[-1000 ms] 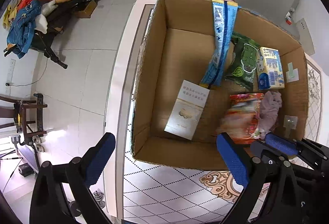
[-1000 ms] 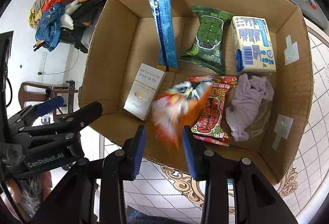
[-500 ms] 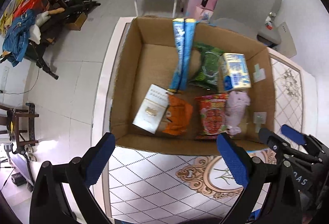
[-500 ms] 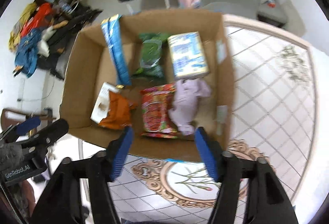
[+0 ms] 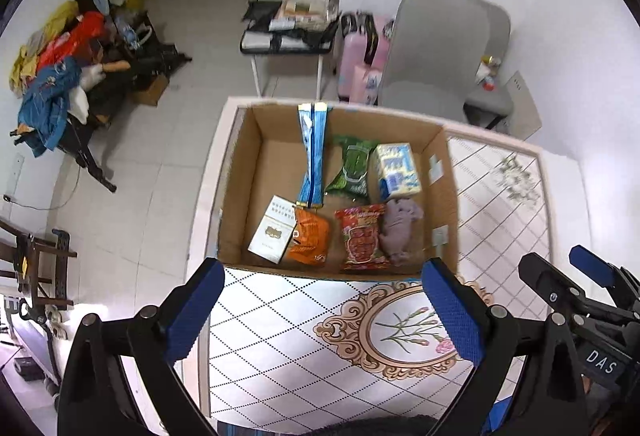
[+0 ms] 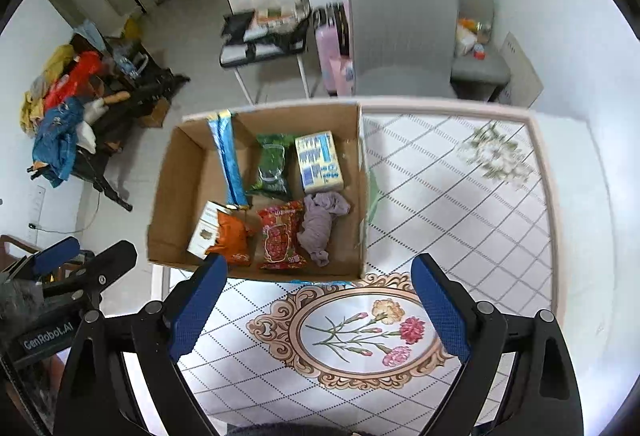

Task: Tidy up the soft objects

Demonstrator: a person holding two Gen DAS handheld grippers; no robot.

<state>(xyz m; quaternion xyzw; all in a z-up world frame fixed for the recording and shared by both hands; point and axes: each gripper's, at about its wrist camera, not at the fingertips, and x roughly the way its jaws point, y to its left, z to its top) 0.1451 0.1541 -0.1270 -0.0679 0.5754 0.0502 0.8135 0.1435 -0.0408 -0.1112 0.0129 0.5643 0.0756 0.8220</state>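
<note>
Honestly, your left gripper (image 5: 322, 312) and right gripper (image 6: 320, 306) both hang wide open, holding nothing. Everything soft sits ahead in the cardboard box (image 6: 176, 191); the orange snack bag (image 6: 232, 236) overlaps the white carton (image 6: 204, 232), so nudge it straight.

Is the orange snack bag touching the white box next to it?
Touching. In the left wrist view the orange snack bag overlaps the white box's right edge; no gap shows.

You hold your left gripper (image 5: 324, 310) and right gripper (image 6: 320, 302) side by side, both spread wide, gripping nothing.
</note>
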